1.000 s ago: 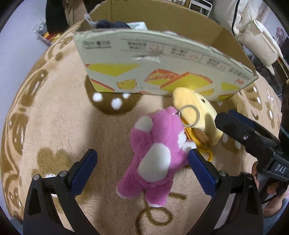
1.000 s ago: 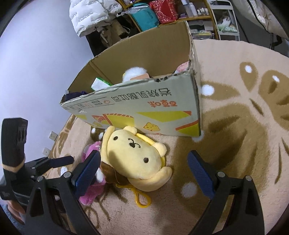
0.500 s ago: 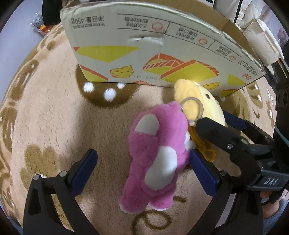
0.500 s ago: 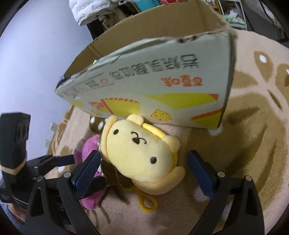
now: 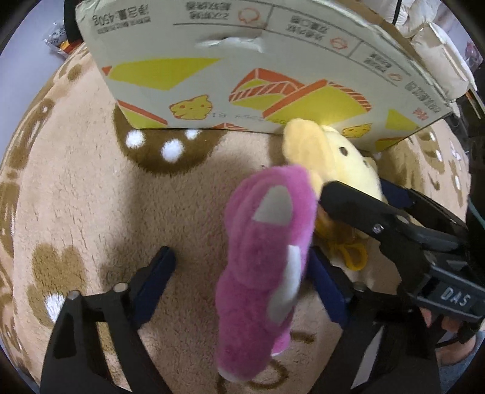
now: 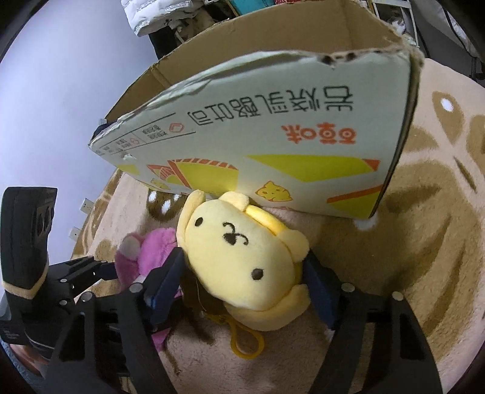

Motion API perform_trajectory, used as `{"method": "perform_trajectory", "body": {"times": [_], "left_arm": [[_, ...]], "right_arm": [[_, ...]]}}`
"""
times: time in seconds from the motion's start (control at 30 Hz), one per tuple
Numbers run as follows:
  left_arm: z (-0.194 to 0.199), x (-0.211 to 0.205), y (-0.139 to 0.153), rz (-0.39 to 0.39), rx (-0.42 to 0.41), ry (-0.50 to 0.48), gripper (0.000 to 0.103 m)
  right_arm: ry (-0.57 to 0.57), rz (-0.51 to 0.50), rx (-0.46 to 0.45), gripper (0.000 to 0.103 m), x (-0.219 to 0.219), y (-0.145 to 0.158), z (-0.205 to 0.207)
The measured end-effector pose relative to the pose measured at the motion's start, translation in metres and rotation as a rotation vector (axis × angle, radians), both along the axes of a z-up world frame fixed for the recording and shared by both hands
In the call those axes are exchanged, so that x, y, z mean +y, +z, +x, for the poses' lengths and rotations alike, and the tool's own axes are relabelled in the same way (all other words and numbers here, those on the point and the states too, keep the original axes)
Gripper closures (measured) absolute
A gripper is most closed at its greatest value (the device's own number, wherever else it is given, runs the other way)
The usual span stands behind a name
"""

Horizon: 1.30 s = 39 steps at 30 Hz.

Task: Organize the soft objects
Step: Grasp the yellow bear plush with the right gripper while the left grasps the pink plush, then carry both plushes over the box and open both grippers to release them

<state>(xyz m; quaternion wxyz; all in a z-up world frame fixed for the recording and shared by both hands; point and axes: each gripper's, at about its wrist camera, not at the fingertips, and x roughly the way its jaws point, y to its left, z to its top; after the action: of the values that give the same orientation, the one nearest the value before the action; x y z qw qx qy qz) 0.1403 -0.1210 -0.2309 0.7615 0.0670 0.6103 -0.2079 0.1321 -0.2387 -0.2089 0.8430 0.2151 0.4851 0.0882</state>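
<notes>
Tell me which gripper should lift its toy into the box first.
Right, probably. The right gripper has its fingers against both sides of the yellow toy; the left gripper touches the pink toy on one side.

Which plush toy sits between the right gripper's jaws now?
The yellow plush, with the stitched face and yellow clip loop. The pink plush lies beside it, outside those jaws.

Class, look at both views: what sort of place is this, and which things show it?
Probably a lived-in room at home: a plush patterned rug on the floor, a white padded jacket by cluttered shelves, and a reused cardboard box.
</notes>
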Motion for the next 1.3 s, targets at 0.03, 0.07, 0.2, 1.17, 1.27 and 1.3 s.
{"method": "perform_trajectory", "body": {"times": [0.03, 0.07, 0.2, 1.17, 1.27, 1.3], "left_arm": [[-0.001, 0.000, 0.001, -0.005, 0.000, -0.001, 0.024], [-0.002, 0.000, 0.002, -0.009, -0.001, -0.003, 0.030], [-0.006, 0.007, 0.010, -0.015, -0.004, 0.002, 0.055], [-0.022, 0.052, 0.130, -0.076, -0.311, 0.161, 0.066], [-0.023, 0.049, 0.143, -0.077, -0.354, 0.139, 0.066], [-0.022, 0.047, 0.148, -0.078, -0.364, 0.137, 0.066]], "right_arm": [[-0.006, 0.007, 0.000, 0.025, -0.001, 0.000, 0.000], [-0.010, 0.012, 0.000, 0.026, -0.002, 0.001, -0.001], [-0.025, -0.003, -0.004, 0.029, -0.006, 0.006, -0.007], [-0.142, 0.019, -0.195, 0.030, -0.034, 0.098, -0.068], [-0.147, 0.030, -0.232, 0.030, -0.036, 0.111, -0.070], [-0.149, 0.033, -0.243, 0.030, -0.037, 0.115, -0.070]]}}
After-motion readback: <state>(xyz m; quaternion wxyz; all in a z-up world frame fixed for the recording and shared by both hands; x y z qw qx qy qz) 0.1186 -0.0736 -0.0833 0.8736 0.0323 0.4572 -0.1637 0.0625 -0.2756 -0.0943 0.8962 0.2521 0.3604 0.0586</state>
